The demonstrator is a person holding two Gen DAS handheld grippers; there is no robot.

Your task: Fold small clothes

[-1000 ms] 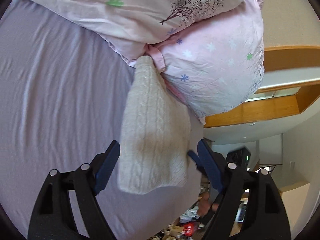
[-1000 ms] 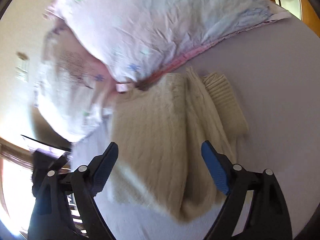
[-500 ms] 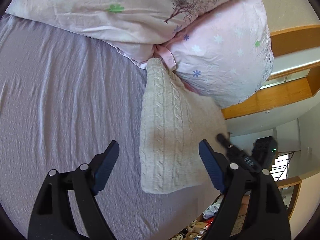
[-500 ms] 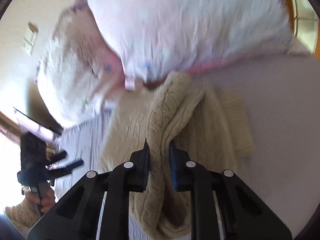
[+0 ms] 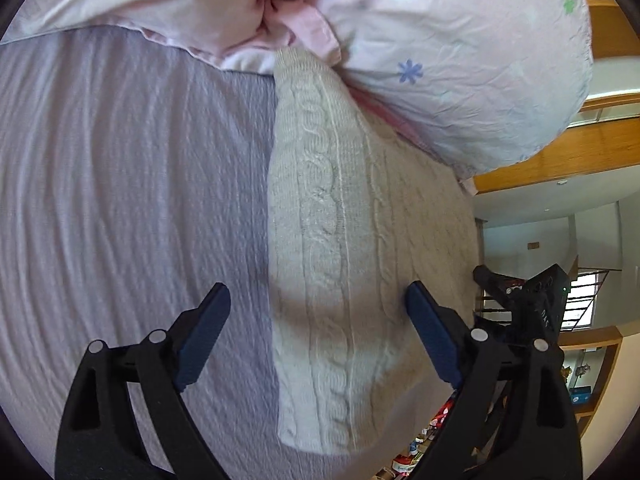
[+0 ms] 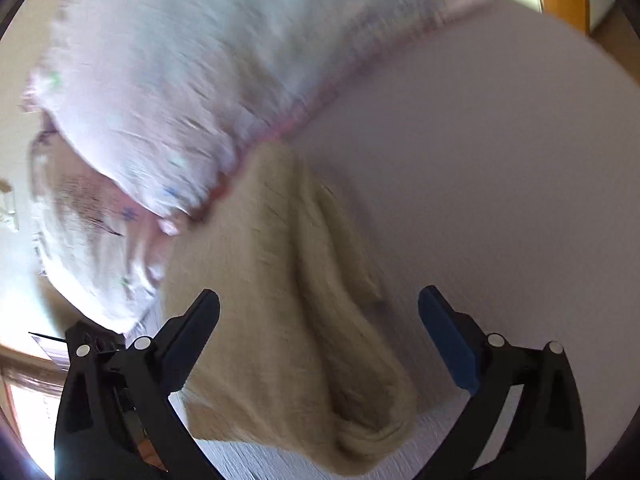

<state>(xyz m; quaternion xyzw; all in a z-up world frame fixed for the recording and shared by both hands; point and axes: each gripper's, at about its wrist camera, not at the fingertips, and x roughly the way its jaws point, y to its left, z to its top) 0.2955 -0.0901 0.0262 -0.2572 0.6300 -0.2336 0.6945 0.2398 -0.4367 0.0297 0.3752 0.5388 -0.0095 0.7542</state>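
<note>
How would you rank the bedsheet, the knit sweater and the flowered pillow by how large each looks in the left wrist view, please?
1. Bedsheet: fills most of the left half.
2 and 3. Knit sweater and flowered pillow: look about alike, and the pillow runs out of frame, so I won't rank them.

Gripper (image 6: pixel 318 334): jaws spread wide, holding nothing.
Sweater (image 6: pixel 288 312): cream knit, folded lengthwise, lying on the sheet between the fingers.
Pillows (image 6: pixel 192 80): pale pink, blurred, touching the sweater's far end.
Sheet (image 6: pixel 500 160): lilac, smooth.
</note>
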